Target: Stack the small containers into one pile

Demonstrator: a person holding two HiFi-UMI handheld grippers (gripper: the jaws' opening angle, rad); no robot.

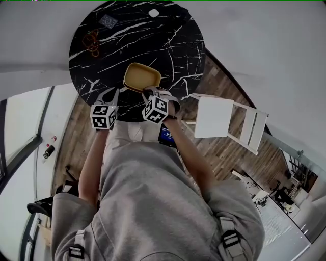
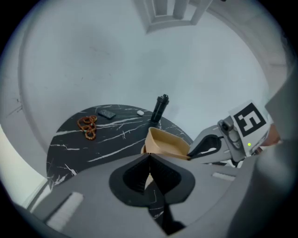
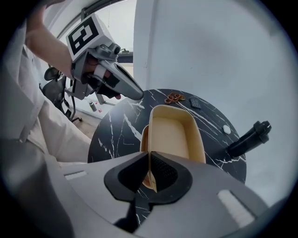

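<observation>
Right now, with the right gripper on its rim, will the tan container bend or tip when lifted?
The tan container looks thin-walled and empty, so probably light. The right gripper pinches only one end wall, so the far end may sag or tilt. Being shallow and wide, it would likely slide, not tip, on the marble table.

Near end of the container (image 3: 174, 132) lost between the jaws of the right hand-held gripper (image 3: 149, 162). Under it, only a strip of rim of a second container (image 3: 144, 139) showing, the rest covered. Near edge of the surface (image 1: 173, 46) hidden in the head view behind the left hand-held gripper (image 1: 109, 97), the right one and the lap. Brown cluster (image 1: 91, 43), dark flat thing (image 1: 108, 21) and white dot (image 1: 154, 12) at the far side, too small to tell. Foot of the black post (image 3: 246, 139) hidden below the surface's edge. Blue thing (image 1: 166, 135) half covered by the right forearm.
</observation>
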